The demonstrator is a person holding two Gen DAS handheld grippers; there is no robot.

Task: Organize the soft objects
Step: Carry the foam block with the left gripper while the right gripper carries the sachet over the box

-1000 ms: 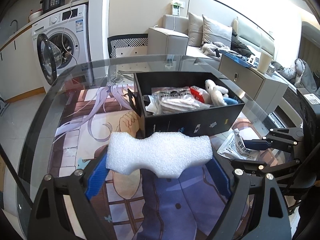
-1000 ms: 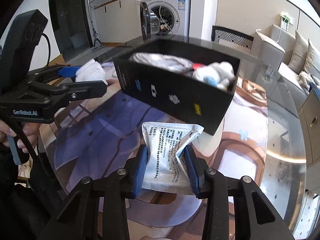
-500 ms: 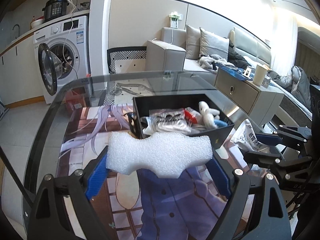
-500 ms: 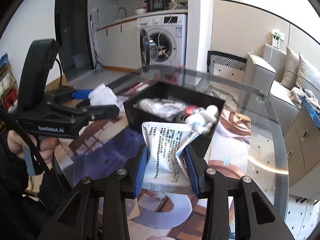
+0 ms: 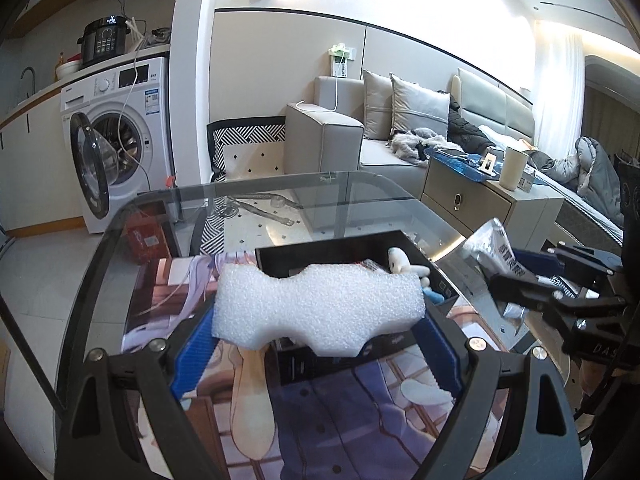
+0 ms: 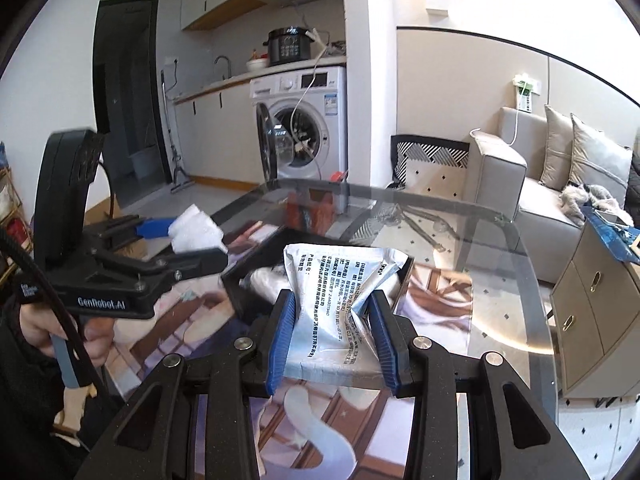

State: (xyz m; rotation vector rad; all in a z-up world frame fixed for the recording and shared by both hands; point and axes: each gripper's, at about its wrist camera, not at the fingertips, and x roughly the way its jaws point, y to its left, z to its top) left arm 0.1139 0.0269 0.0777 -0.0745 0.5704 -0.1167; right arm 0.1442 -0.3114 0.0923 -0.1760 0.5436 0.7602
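Left tongs (image 5: 320,328) clamp the foam block (image 5: 318,310), right tongs (image 6: 334,336) clamp the foil packet (image 6: 334,300). Both hang above the black box (image 5: 400,240), probably mid-table (image 6: 500,300).

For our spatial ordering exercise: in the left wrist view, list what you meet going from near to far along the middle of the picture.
White foam block held in the left hand-held gripper → black box on the glass table → patterned chair back → grey sofa.

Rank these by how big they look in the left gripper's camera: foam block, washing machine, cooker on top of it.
1. Foam block, though nearness to the lens inflates it
2. Washing machine
3. Cooker
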